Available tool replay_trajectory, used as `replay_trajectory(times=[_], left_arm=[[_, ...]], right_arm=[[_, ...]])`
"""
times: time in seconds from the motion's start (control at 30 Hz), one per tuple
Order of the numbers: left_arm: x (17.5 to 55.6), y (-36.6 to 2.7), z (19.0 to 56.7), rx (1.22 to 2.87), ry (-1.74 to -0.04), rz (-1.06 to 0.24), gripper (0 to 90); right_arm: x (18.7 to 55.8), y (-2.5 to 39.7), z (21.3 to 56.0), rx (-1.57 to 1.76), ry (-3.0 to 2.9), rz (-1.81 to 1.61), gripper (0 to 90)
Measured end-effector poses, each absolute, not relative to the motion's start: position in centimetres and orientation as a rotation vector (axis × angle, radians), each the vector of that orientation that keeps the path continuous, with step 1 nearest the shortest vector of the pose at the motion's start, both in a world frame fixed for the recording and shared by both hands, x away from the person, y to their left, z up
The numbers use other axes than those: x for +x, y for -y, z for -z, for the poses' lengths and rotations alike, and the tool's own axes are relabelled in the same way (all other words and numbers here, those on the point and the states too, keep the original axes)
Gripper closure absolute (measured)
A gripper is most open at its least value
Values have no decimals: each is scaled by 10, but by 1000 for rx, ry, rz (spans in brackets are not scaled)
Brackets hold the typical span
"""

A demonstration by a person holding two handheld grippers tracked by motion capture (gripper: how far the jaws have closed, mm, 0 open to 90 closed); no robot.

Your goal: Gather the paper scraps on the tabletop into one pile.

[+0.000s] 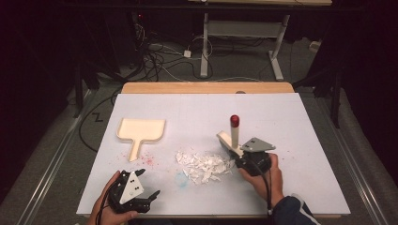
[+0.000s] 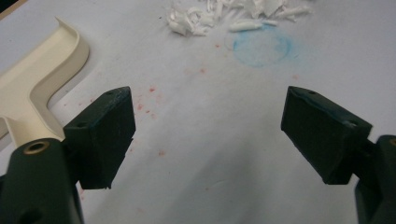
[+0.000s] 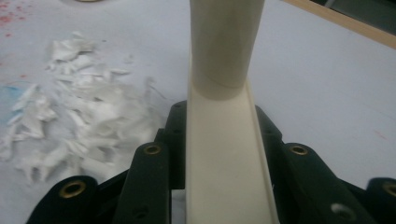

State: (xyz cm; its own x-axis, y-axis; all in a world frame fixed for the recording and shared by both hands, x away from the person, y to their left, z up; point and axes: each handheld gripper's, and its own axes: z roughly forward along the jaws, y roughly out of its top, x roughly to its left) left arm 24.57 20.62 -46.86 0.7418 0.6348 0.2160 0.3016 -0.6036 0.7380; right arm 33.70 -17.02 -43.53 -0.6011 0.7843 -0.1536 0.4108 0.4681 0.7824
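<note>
A cream sweeping tool (image 1: pixel 233 130) with a red-tipped handle stands tilted at the right of a pile of white paper scraps (image 1: pixel 204 165). My right gripper (image 1: pixel 238 157) is shut on its flat base (image 3: pixel 226 154), and the round handle rises between the jaws. The scraps (image 3: pixel 79 116) lie just left of that base. A cream dustpan (image 1: pixel 141 130) lies flat at the left, handle toward me. My left gripper (image 1: pixel 149 183) is near the front left edge, open and holding nothing (image 2: pixel 208 135). The dustpan's corner (image 2: pixel 42 74) is to its left and the scraps (image 2: pixel 224 14) are ahead.
A white sheet (image 1: pixel 281 122) covers the wooden table (image 1: pixel 206 87). It carries a faint blue ring (image 2: pixel 264 46) near the scraps and red specks (image 2: pixel 152 88) beside the dustpan. Cables and desk legs (image 1: pixel 204 47) lie on the floor beyond.
</note>
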Motion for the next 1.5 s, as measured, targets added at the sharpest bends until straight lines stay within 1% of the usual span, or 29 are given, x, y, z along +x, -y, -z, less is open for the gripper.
replay_trajectory(times=[0.03, 0.07, 0.23, 0.37, 0.53, 0.77, 1.2, 1.37, 1.5], left_arm=[[246, -206, 469, 2234, -701, -610, 170], [246, -207, 469, 2237, -700, -611, 171], [248, -207, 469, 2231, -703, -608, 171], [247, -206, 470, 2239, -689, -605, 171], [247, -205, 470, 2248, -678, -607, 170], [248, -204, 472, 2264, -674, -609, 170], [247, -199, 474, 2290, -653, -612, 170], [248, -201, 475, 2289, -646, -606, 170], [248, -201, 475, 2288, -637, -605, 171]], right_arm=[[337, 170, 435, 992, -2218, -987, 683], [333, 153, 439, 960, -2225, -983, 682], [330, 121, 442, 898, -2245, -1014, 682], [331, 111, 440, 870, -2243, -1038, 682], [334, 112, 437, 824, -2229, -1032, 682], [340, 136, 421, 823, -2179, -1118, 682], [347, 164, 430, 807, -2172, -1047, 682], [355, 165, 438, 834, -2195, -1032, 683], [349, 150, 442, 792, -2273, -1092, 682]])
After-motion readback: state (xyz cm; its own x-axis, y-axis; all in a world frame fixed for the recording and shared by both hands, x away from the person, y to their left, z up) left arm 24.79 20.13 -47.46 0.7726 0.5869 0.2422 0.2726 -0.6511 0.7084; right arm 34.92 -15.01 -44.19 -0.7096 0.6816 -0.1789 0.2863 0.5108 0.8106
